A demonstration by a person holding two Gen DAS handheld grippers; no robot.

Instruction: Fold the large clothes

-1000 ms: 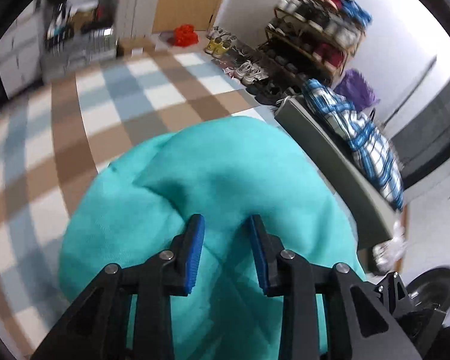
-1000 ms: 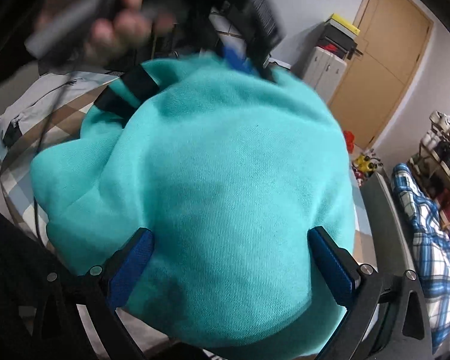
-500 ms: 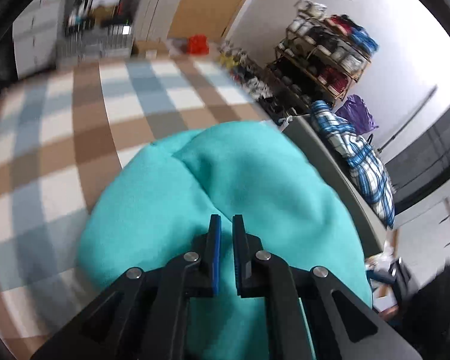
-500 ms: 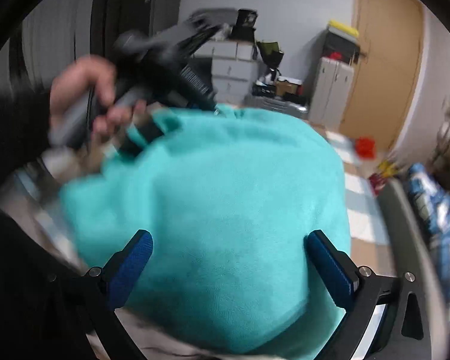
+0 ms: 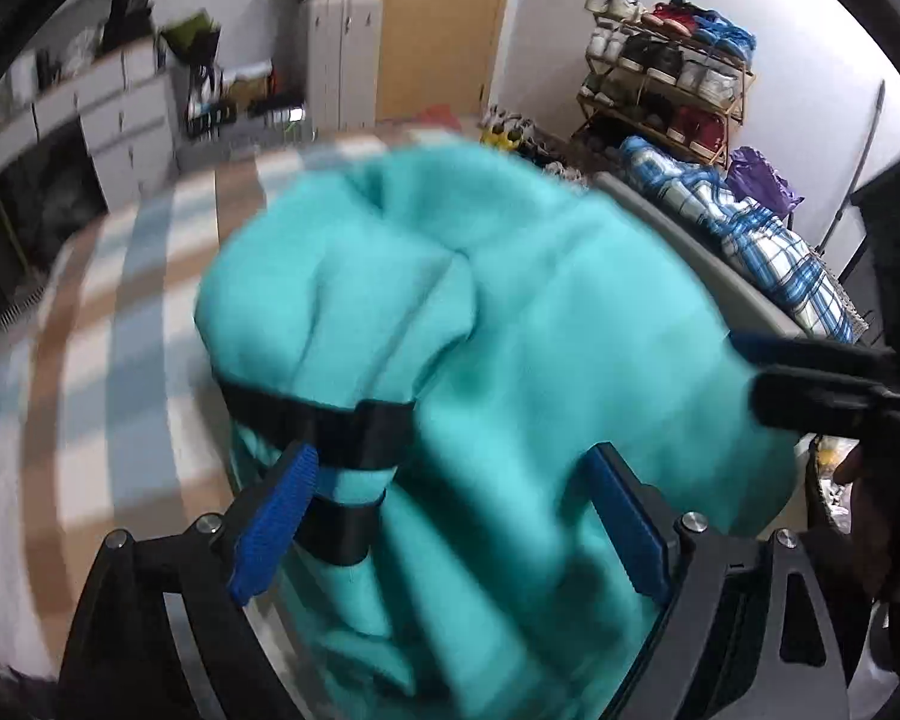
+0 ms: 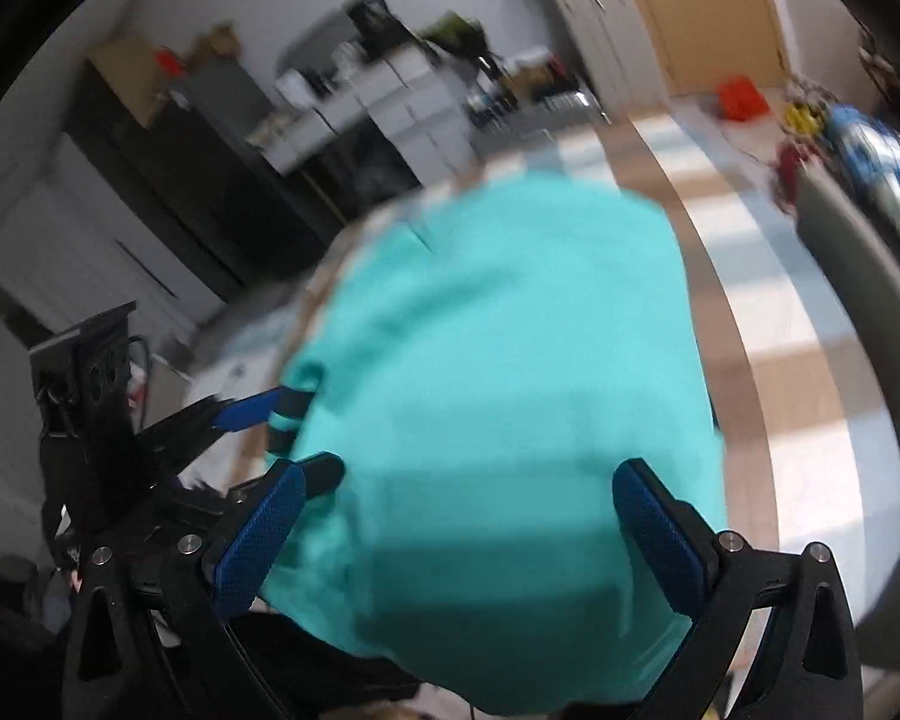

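**Teal sweatshirt bunched on the checked surface, both claws spread**

On the checked cloth-covered surface lies the teal sweatshirt, heaped in a rumpled mound, its black-banded cuff draped toward the near edge. The left gripper is opening, its blue pads wide apart over the fabric with the cuff just beside the left pad; they press on nothing. The right gripper stands released too, pads spread above the near side of the mound. Beyond the far right edge a blue plaid garment rests on a grey chair, a shoe rack behind it. No writing or label is legible; both views are blurred.
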